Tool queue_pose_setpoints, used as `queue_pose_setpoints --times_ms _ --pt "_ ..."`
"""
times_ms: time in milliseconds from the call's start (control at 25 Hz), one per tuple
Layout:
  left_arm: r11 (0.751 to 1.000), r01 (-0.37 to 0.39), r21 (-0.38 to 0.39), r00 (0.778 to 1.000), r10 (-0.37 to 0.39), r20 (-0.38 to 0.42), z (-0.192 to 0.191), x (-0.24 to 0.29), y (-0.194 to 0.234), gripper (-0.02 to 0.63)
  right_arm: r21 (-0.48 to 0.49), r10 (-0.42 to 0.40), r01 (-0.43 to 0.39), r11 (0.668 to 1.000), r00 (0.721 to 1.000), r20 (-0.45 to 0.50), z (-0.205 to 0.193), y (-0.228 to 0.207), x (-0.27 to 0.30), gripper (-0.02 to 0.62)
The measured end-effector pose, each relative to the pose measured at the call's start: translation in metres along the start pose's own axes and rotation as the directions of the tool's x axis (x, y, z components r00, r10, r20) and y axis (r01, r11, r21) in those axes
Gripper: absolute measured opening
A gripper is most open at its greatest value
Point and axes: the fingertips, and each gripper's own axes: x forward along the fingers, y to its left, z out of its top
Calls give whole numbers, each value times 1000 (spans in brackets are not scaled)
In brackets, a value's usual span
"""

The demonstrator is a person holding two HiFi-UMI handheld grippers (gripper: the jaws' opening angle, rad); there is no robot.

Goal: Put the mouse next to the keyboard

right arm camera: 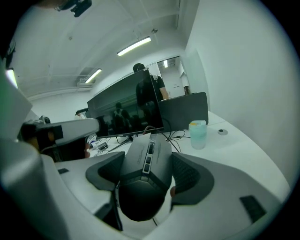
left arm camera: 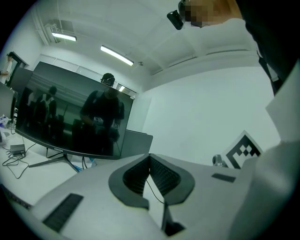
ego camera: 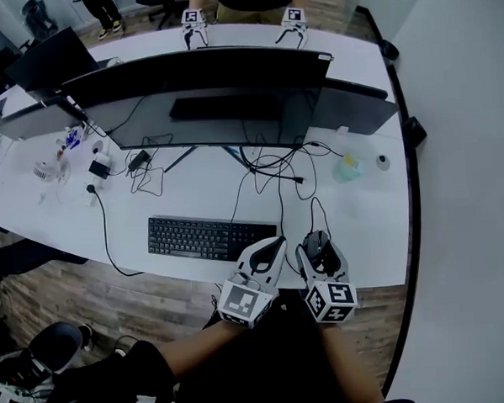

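Closest to the head camera, the left tool (ego camera: 269, 246) and the right tool (ego camera: 320, 245) hang side by side over the near edge of the worktop (ego camera: 367, 224), with their marker cubes toward the person. The keyboard (ego camera: 207, 237) lies to the left of the left tool, its right end just beside that tool's tips. The left tool's jaws are pressed together, ribbed pads meeting, with nothing between them. Ahead of it and to its left stands the wide dark monitor (left arm camera: 70, 117), with loose cables (ego camera: 267, 166) trailing from under it across the worktop.

The right tool, just right of the left one, grips the black mouse (right arm camera: 145, 171). Its jaws close on the mouse's two sides, and the mouse's nose points away from the tool toward the monitor. The mouse therefore sits right of the keyboard, with the left tool's tips between the two. Whether the mouse rests on the worktop or is lifted off it cannot be told. A pale cup (right arm camera: 198, 133) stands ahead of the right tool and slightly to its right, well apart from it.
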Motion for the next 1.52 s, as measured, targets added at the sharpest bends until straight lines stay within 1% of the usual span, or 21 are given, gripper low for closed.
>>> queue_pose_setpoints --times_ms 120,280,440,600,840,1000,1160,1320,1440,1520 --pt "1000 -4 -3 1000 4 -16 1 10 5 3 -48 -9 7 999 999 -42 -15 -11 20 325" --pt "1000 -22 12 1000 23 -16 6 21 9 3 -36 -10 6 999 994 -112 -40 -25 42 325" --pt "999 -51 8 998 52 -25 7 30 18 3 -56 -1 -9 998 986 -169 -63 -33 64 326" --pt "996 -93 -4 996 93 -17 14 37 31 3 -59 -58 45 997 966 -252 -92 -48 82 325" --pt "993 -120 -2 992 120 -35 19 46 40 3 -115 -57 18 993 937 -346 -128 -59 103 326" --pt "991 -135 5 990 135 -48 17 48 46 3 -124 -55 8 992 925 -376 -141 -63 114 326" --pt "990 -142 -6 988 142 -54 13 50 49 3 -112 -59 15 994 917 -395 -146 -64 120 327" --pt "988 -151 -22 987 150 -59 8 52 51 3 -135 -63 11 991 920 -387 -145 -62 125 327" --pt "988 -153 -18 986 151 -63 5 53 53 3 -94 -38 2 996 924 -381 -144 -62 129 327" --pt "988 -153 -17 987 152 -59 6 53 54 3 -92 -27 -9 996 921 -388 -144 -62 130 327"
